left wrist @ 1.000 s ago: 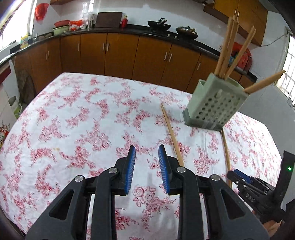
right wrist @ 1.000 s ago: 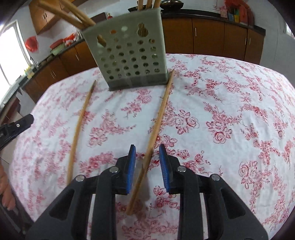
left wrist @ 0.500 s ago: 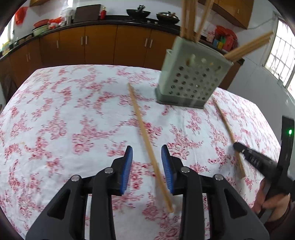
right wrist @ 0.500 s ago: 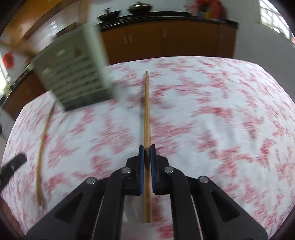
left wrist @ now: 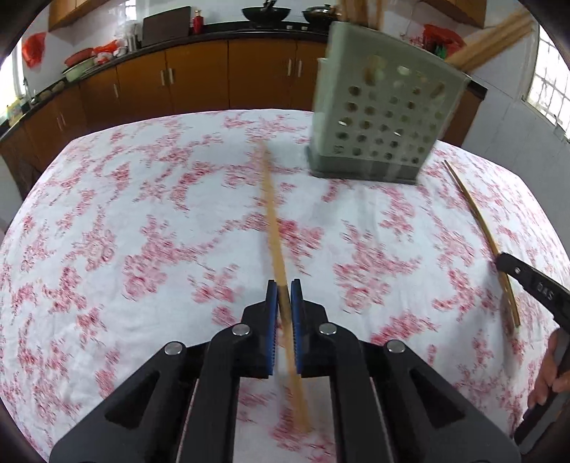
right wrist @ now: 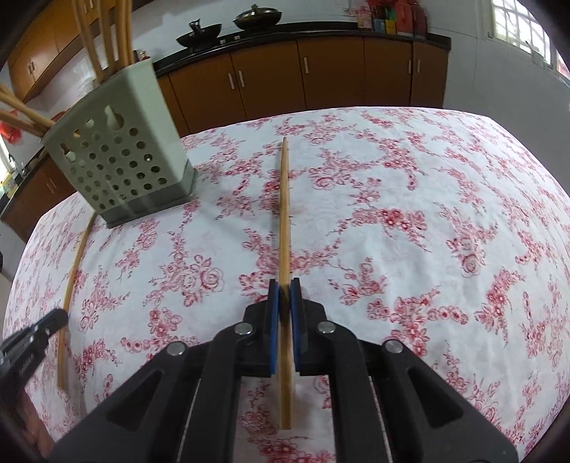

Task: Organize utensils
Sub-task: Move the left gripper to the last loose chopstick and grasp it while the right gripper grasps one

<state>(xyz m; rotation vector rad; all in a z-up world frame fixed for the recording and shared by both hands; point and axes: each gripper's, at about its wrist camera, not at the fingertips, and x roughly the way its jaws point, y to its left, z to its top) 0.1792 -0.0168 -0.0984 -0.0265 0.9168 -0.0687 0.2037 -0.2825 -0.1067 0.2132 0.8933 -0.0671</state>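
Observation:
My left gripper (left wrist: 284,289) is shut on a long wooden chopstick (left wrist: 272,213) that points toward the grey-green perforated utensil holder (left wrist: 377,117). My right gripper (right wrist: 284,289) is shut on another wooden chopstick (right wrist: 284,199), held just above the cloth. The holder also shows in the right wrist view (right wrist: 117,156), upright, with several chopsticks (right wrist: 96,39) standing in it. In the left wrist view the other chopstick (left wrist: 477,228) and the right gripper's tip (left wrist: 530,281) appear at the right. In the right wrist view the left gripper's tip (right wrist: 32,334) and its chopstick (right wrist: 73,270) appear at the left.
The table carries a white cloth with red flowers (left wrist: 142,220). Brown kitchen cabinets (left wrist: 199,78) with a dark counter stand behind the table. Woks (right wrist: 228,21) sit on the counter. A window (left wrist: 548,82) is at the right.
My left gripper has closed on its chopstick, which lay between open fingers before. My right gripper closed on its chopstick half a second ago and still holds it; the view has steadied.

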